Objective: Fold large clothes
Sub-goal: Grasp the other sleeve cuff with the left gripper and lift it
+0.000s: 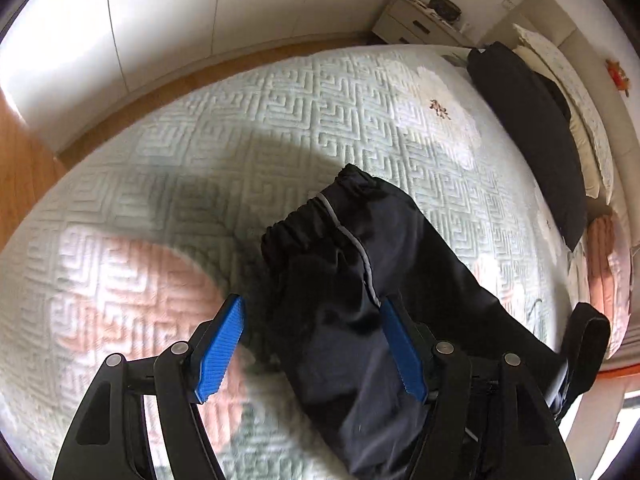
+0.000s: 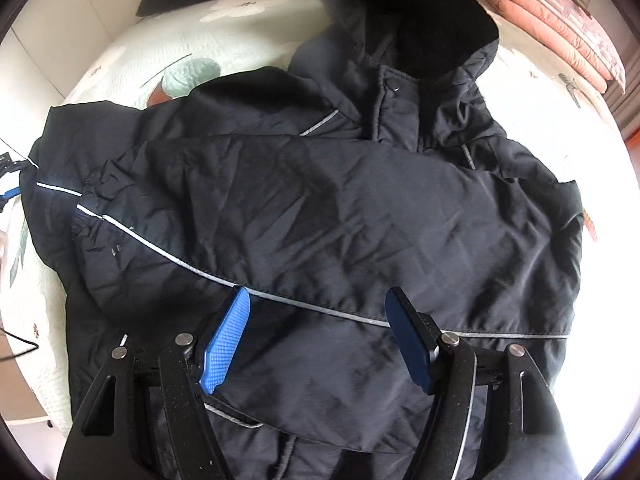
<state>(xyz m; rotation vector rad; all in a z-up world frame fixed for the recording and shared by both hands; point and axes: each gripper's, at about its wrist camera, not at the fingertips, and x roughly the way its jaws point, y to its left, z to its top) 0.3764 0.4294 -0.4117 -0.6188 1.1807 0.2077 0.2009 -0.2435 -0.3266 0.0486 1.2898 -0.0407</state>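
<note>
A dark navy hooded jacket [image 2: 340,208] with thin grey reflective piping lies front-up on the bed, hood at the far side. One sleeve [image 2: 240,216] is folded across the chest, its cuff at the left. My right gripper [image 2: 318,320] is open just above the jacket's lower front, empty. In the left wrist view the other sleeve [image 1: 352,272] with an elastic cuff lies under my left gripper [image 1: 312,328], which is open with the fabric between and below the blue pads [image 1: 222,354], not clamped.
The bed has a pale green quilted cover [image 1: 200,140] with pink patches. A dark folded garment [image 1: 532,136] and pillows lie at the head of the bed. Folded pink bedding [image 2: 560,20] sits at the far right. White wardrobes [image 1: 160,12] and wooden floor lie beyond.
</note>
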